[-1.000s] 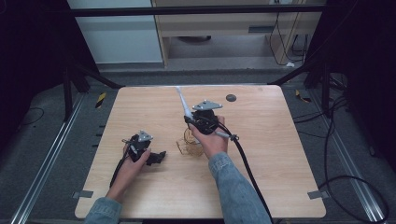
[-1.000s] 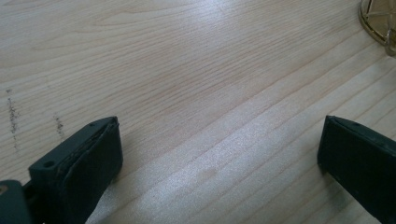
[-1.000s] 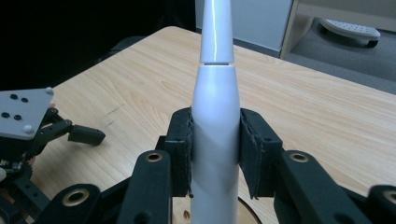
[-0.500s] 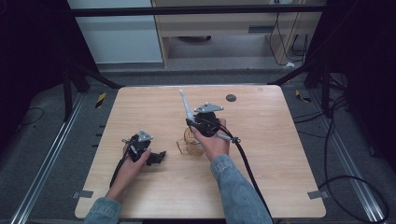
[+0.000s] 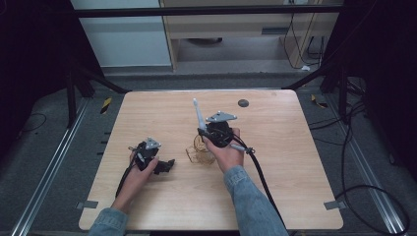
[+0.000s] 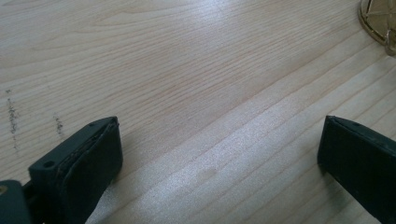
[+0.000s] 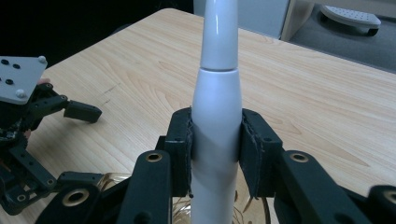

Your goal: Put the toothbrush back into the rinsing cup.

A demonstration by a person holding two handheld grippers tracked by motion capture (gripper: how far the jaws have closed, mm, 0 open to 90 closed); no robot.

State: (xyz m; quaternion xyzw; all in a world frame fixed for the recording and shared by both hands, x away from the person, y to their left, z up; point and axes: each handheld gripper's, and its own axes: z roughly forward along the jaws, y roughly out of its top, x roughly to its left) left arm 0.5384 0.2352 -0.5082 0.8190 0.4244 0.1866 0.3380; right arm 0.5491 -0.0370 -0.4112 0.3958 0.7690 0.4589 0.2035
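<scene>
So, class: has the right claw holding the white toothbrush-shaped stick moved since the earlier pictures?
No. The right claw and its white stick sit equally far from the dark round spot on the table.

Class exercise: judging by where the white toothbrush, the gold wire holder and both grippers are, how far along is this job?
Done: the right gripper has clamped the toothbrush. In hand: it holds it upright above the wire holder. Left: setting it down. The left gripper rests open on the table, apart from both.

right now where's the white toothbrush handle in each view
High view: white toothbrush handle stands mid-table, held in the right gripper.
Right gripper view: upright at centre, both pads pressing its sides.
Left gripper view: not in it.
Shared landmark: the gold wire holder.
</scene>
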